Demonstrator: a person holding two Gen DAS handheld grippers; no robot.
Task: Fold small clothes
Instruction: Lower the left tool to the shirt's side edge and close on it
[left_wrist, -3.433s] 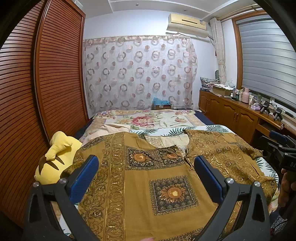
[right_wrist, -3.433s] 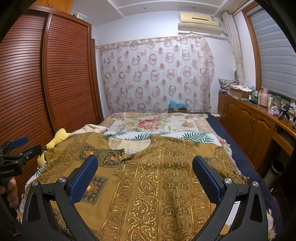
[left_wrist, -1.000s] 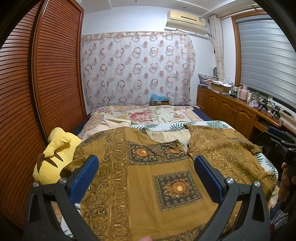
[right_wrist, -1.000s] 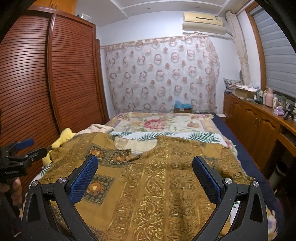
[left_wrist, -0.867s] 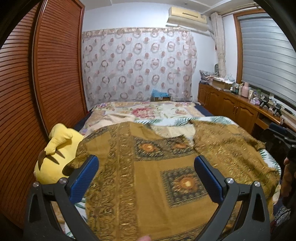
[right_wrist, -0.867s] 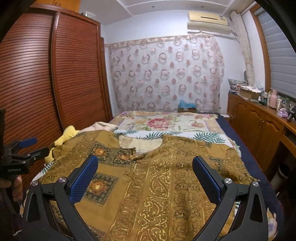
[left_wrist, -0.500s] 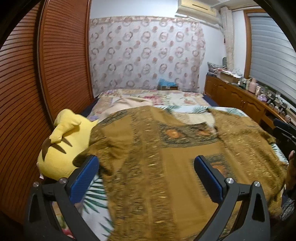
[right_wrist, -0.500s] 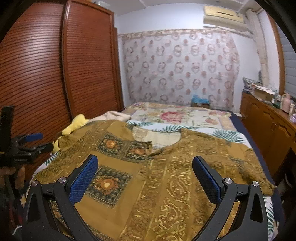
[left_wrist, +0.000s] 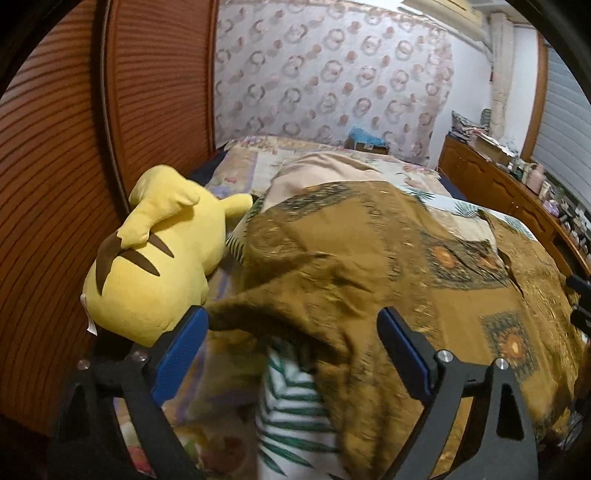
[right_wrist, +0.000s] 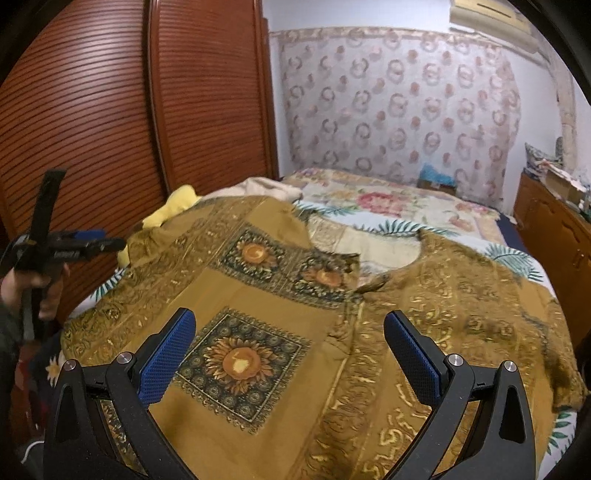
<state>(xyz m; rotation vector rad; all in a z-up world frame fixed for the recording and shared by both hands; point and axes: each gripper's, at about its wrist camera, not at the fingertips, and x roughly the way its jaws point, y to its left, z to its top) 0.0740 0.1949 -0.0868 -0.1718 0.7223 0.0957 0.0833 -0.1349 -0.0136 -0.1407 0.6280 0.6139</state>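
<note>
Louvred wooden wardrobe doors (right_wrist: 92, 122) flank our floral-quilted bed (right_wrist: 399, 206), where the mustard-gold patterned shirt (right_wrist: 332, 314) lies spread flat, not yet folded. Both our left gripper (left_wrist: 291, 350) and right gripper (right_wrist: 290, 350) hover agape, empty; a yellow plush toy (left_wrist: 155, 258) sits beside the sleeve.

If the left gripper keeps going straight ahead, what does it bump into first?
Probably the brown shirt: its left sleeve lies right between the open left gripper jaws. The yellow plush sits off to the side. Depth is hard to judge here.
</note>
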